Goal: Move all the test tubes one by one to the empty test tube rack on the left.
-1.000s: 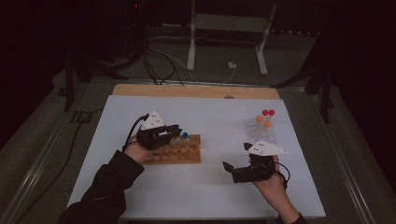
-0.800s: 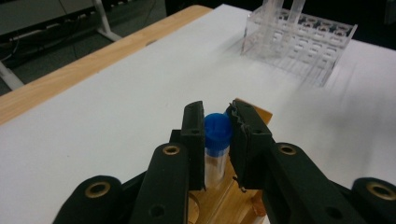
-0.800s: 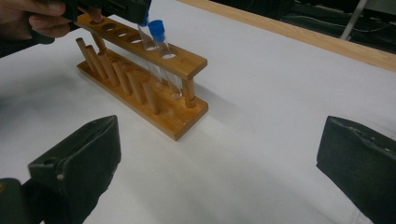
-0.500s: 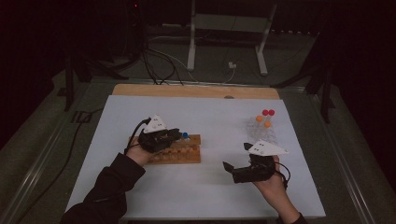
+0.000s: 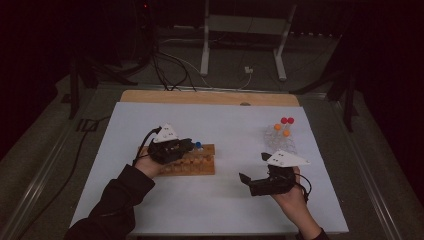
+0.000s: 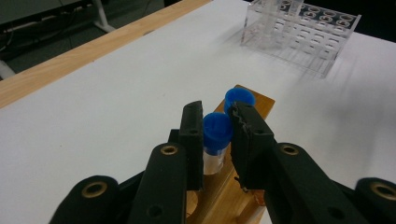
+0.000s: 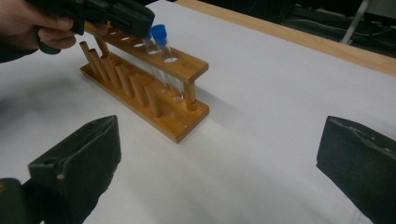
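Note:
A wooden tube rack (image 5: 197,164) lies left of the table's middle. Two clear tubes with blue caps stand in its end holes. My left gripper (image 5: 186,145) is over the rack, shut on the nearer blue-capped tube (image 6: 217,130), whose lower part sits in a hole of the wooden rack (image 6: 256,101). The second blue-capped tube (image 6: 239,99) stands just beyond it. In the right gripper view the left gripper (image 7: 140,21) covers the held tube's cap beside the free blue-capped tube (image 7: 159,32). My right gripper (image 5: 245,181) rests low at the front right, open and with nothing between its fingers.
A clear plastic rack (image 5: 280,137) with red and orange capped tubes stands at the back right. It also appears as the clear rack (image 6: 303,32) far off in the left gripper view. A wooden strip (image 5: 210,97) runs along the table's far edge. Cables lie behind the table.
My left gripper has shifted slightly down toward the wooden rack. The right gripper has kept still.

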Motion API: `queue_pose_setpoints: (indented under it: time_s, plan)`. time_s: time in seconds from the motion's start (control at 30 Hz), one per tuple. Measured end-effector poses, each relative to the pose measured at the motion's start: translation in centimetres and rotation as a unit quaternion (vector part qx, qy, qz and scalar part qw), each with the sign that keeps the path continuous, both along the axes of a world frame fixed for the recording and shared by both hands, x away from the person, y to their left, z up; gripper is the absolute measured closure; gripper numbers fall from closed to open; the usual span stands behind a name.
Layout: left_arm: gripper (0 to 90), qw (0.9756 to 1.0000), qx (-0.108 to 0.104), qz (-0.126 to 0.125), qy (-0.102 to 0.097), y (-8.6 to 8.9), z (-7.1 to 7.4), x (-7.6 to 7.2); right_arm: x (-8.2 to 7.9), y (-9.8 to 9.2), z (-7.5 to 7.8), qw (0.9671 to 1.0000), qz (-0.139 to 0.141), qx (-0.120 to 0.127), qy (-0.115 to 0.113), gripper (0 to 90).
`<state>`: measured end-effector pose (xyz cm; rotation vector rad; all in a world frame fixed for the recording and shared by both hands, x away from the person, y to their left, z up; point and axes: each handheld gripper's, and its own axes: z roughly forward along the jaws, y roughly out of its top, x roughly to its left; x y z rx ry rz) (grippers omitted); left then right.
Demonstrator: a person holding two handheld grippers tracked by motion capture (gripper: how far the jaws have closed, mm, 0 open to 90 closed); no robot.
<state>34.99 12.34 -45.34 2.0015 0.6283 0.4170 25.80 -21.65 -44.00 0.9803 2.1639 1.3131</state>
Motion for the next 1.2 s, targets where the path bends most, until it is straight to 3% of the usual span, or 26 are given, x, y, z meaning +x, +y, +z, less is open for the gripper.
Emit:
queue_pose_setpoints:
  time_s: [0.2, 0.33, 0.6, 0.77, 0.87, 1.2]
  plan:
    - [60.2, 0.9999, -0.01, -0.007, -0.003, 0.6, 0.4, -0.5, 0.1, -0.5, 0.4, 0.9999, -0.002, 0.012, -0.005, 0.0]
    - [42.5, 0.9996, -0.022, -0.016, -0.006, 1.2, 1.0, -1.3, 0.2, -1.2, 0.9, 0.9996, -0.008, 0.026, -0.012, 0.0]
    - [18.0, 0.9992, -0.017, -0.035, -0.003, 1.8, 1.5, -3.3, 0.9, -3.2, 1.7, 0.9983, -0.024, 0.046, -0.027, 0.0]
    - [8.5, 0.9991, -0.019, -0.039, 0.004, 2.6, 1.6, -4.6, 1.5, -4.7, 2.2, 0.9975, -0.047, 0.044, -0.028, 0.0]
    - [3.2, 0.9987, -0.027, -0.041, 0.013, 3.1, 1.6, -5.2, 2.0, -5.6, 2.2, 0.9969, -0.067, 0.025, -0.033, 0.0]
    - [2.1, 0.9979, -0.045, -0.041, 0.021, 4.9, 1.1, -6.6, 4.5, -8.5, 0.9, 0.993, -0.117, -0.003, -0.016, 0.0]
